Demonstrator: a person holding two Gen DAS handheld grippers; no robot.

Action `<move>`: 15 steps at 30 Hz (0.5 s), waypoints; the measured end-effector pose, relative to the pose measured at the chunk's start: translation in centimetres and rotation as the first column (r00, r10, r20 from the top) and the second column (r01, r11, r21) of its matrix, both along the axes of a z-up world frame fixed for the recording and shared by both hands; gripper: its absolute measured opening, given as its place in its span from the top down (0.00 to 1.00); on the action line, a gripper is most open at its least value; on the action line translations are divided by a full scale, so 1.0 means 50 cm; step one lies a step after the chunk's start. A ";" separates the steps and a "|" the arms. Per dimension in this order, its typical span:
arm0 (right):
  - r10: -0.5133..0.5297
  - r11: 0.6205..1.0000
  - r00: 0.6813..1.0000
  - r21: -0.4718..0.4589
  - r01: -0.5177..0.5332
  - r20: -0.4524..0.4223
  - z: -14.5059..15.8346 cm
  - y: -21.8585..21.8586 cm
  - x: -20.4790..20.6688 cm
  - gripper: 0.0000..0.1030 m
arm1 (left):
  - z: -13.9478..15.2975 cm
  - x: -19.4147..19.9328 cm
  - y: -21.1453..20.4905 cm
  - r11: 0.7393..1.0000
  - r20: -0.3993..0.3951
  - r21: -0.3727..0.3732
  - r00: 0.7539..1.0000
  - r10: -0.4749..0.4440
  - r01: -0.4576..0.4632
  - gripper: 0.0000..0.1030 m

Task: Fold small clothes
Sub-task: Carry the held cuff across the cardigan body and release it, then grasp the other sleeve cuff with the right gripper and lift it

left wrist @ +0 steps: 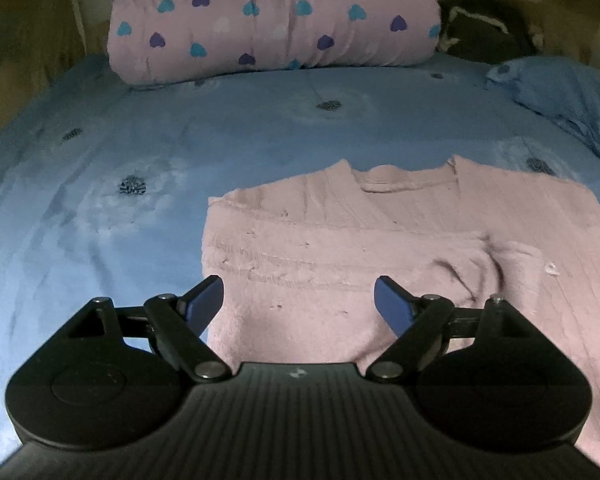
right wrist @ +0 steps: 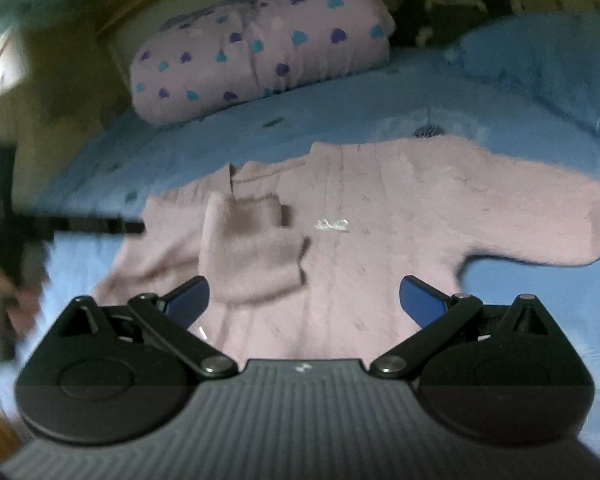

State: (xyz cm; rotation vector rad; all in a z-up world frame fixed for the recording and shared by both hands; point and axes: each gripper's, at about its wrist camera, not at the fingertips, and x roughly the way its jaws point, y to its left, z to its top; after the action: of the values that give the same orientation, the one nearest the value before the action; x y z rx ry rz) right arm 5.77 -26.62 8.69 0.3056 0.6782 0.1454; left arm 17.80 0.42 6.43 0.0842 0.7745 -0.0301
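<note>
A small pink knitted sweater (right wrist: pixel 380 216) lies flat on a bed covered with a blue bedsheet (left wrist: pixel 100 200) dotted with dark flower motifs. At the head of the bed sits a rolled pink quilt (left wrist: pixel 276 16) printed with purple and teal hearts, with a blue pillow (left wrist: pixel 560 96) to its right and a dark bundle behind, too dim to identify.

In the left wrist view, the left gripper (left wrist: pixel 299 300) hangs above the sweater's left edge. Its blue-padded jaws are spread wide with nothing between them. Ahead of it, the left side of the sweater ends in a straight folded edge, and the neckline (left wrist: pixel 404 180) shows beyond.

In the right wrist view, the right gripper (right wrist: pixel 304 300) is also spread wide and empty, poised over the sweater's lower body. This view is blurred. The left sleeve (right wrist: pixel 252 248) lies folded across the chest, its cuff end resting on the body. The right sleeve (right wrist: pixel 540 216) is stretched out flat on the sheet. At the far left edge, a dark blurred shape seems to be the other gripper and the person's hand.

The task looks to be in its early part: one sleeve is folded in. The other sleeve has yet to come across, and the body has yet to be folded.
</note>
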 end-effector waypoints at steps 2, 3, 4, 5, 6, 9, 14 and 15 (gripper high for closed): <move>-0.048 0.993 0.997 0.107 0.054 -0.053 -0.007 -0.010 0.040 0.00 | -0.005 0.027 0.006 0.999 -0.053 -0.031 0.998 0.025 -0.026 0.17; -0.070 0.984 0.994 0.159 0.083 -0.086 -0.013 -0.015 0.058 0.00 | -0.007 0.038 0.013 0.997 -0.069 -0.066 0.997 0.027 -0.031 0.17; -0.085 0.973 0.990 0.203 0.107 -0.115 -0.020 -0.018 0.073 0.03 | -0.010 0.047 0.019 0.994 -0.081 -0.099 0.996 0.028 -0.036 0.17; -0.097 0.961 0.985 0.243 0.130 -0.145 -0.029 -0.020 0.088 0.04 | -0.013 0.052 0.026 0.993 -0.088 -0.108 0.995 0.038 -0.048 0.17; -0.100 0.951 0.980 0.272 0.145 -0.171 -0.037 -0.019 0.103 0.04 | -0.017 0.057 0.030 0.993 -0.095 -0.102 0.994 0.057 -0.066 0.17; -0.090 0.955 0.978 0.263 0.139 -0.189 -0.059 0.001 0.138 0.09 | -0.031 0.071 0.039 0.994 -0.125 -0.057 0.989 0.085 -0.092 0.17; -0.040 0.965 0.968 0.243 0.102 -0.247 -0.102 0.042 0.176 0.34 | -0.038 0.088 0.054 0.988 -0.164 -0.085 0.980 0.116 -0.131 0.17; -0.016 0.967 0.969 0.244 0.078 -0.245 -0.102 0.051 0.179 0.52 | -0.040 0.090 0.053 0.987 -0.168 -0.090 0.979 0.113 -0.130 0.17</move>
State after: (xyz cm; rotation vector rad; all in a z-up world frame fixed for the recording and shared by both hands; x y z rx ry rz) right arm 14.74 -24.06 3.58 0.5906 0.8952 0.1500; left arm 22.29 3.06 4.45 -0.0628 0.9390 0.0406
